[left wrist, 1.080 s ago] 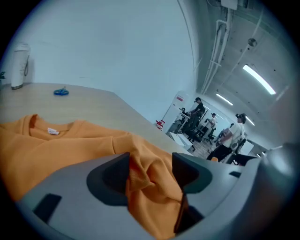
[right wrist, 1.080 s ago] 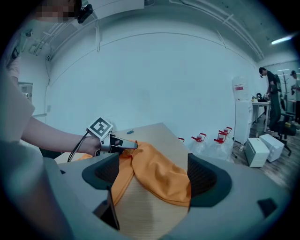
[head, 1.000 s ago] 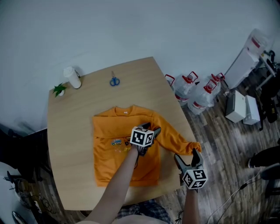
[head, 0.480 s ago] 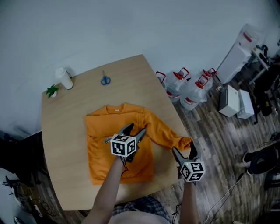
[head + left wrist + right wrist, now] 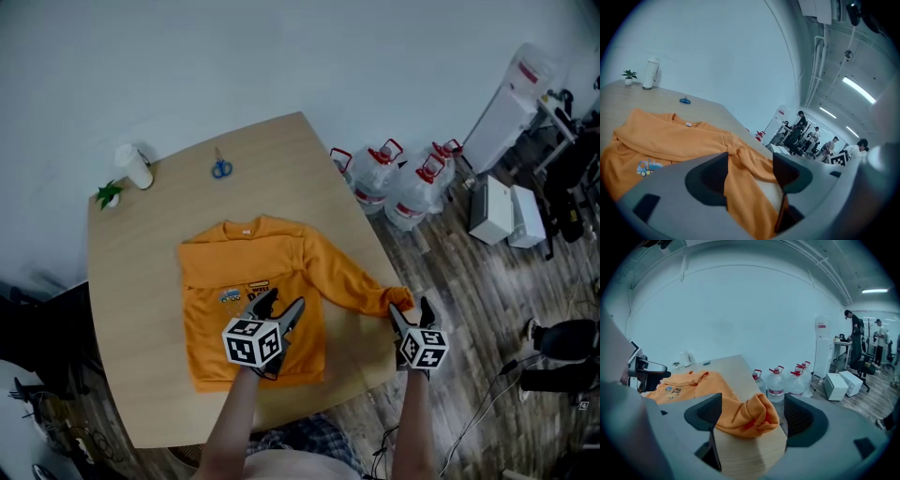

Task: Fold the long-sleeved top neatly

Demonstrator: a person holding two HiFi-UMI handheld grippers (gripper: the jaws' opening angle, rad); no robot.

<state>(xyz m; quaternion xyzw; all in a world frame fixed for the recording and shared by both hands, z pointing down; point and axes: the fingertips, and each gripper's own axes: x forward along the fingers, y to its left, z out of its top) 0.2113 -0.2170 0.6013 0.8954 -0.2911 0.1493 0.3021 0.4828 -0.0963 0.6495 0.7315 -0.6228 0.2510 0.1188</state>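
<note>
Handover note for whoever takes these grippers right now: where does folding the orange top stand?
Left gripper: open, empty, hovering over the lower front of the orange top.
Right gripper: open. Its jaws have just been closing around the sleeve cuff at the table edge, not yet pinching it.
The top lies flat, collar away from you.
Done: the other sleeve looks already folded across the chest.
Left: grip the cuff, fold that sleeve in, then fold the body.

right hand-held gripper [image 5: 753, 405] | jaws apart, just closing | orange sleeve cuff [image 5: 747, 416] between, on table corner [image 5: 750, 453]
</note>
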